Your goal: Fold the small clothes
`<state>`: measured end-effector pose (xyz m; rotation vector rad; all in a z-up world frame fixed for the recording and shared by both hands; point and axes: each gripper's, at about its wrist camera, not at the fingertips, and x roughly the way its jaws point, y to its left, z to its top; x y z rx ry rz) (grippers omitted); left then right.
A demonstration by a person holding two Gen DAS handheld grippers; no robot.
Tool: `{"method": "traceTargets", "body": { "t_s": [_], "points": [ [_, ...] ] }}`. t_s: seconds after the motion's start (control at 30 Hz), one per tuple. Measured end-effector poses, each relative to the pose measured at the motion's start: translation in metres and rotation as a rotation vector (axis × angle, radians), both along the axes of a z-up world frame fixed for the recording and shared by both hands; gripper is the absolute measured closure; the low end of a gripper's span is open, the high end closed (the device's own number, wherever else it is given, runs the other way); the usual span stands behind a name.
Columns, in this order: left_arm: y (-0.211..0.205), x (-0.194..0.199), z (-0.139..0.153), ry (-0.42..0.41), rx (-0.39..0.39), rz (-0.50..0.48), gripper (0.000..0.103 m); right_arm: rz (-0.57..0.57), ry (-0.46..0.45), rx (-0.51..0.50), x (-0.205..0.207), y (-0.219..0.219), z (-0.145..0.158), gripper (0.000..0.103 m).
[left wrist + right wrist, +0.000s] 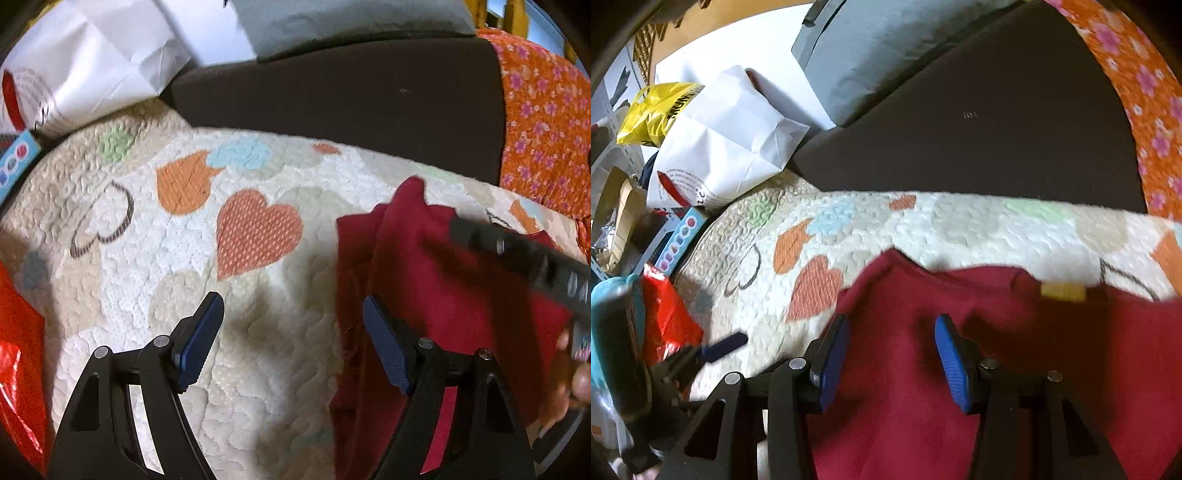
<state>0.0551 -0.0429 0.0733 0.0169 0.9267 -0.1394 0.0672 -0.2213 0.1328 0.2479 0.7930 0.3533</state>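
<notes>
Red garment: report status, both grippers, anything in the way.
Left gripper open, empty, over quilt. Right gripper open above red garment, not clamping. Garment lying rumpled, unfolded. Nothing blocking it.

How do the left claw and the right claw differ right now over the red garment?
The left claw stands wider apart than the right claw. The left claw hangs mostly over the bare heart-print quilt, at the red garment's edge; the right claw hangs squarely over the garment. Both have blue pads, point downward, and grip nothing.
</notes>
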Motion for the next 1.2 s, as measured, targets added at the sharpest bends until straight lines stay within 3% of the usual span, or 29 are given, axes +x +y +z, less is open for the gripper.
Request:
{"method": "traceTargets", "body": {
  "t_s": [0.07, 0.37, 0.43, 0.57, 0.67, 0.87, 1.07, 1.2],
  "points": [
    [0.006, 0.003, -0.007, 0.030, -0.023, 0.009, 0.025, -0.011, 0.000, -0.009, 0.013, 0.004, -0.002, 0.065],
    [0.010, 0.007, -0.020, 0.068, -0.029, 0.013, 0.025, -0.003, 0.091, -0.075, 0.076, 0.037, -0.046, 0.067],
    [0.010, 0.008, -0.025, 0.086, -0.033, 0.012, 0.025, -0.002, 0.066, -0.095, 0.079, 0.040, -0.045, 0.067],
    [0.009, 0.010, -0.029, 0.113, -0.063, 0.007, 0.025, 0.021, 0.105, -0.078, 0.076, 0.033, -0.037, 0.067],
    [0.010, 0.010, -0.027, 0.116, -0.084, 0.009, 0.025, 0.034, 0.105, 0.000, 0.056, 0.010, -0.025, 0.067],
    [0.013, 0.005, -0.024, 0.132, -0.127, 0.022, 0.025, -0.020, 0.078, -0.012, -0.004, -0.055, -0.019, 0.066],
    [0.010, -0.004, -0.022, 0.128, -0.153, -0.002, 0.025, -0.277, 0.021, -0.091, -0.062, -0.152, -0.019, 0.065],
    [0.002, -0.008, -0.023, 0.134, -0.155, -0.006, 0.025, -0.425, 0.101, -0.132, -0.060, -0.208, -0.042, 0.065]
  ]
}}
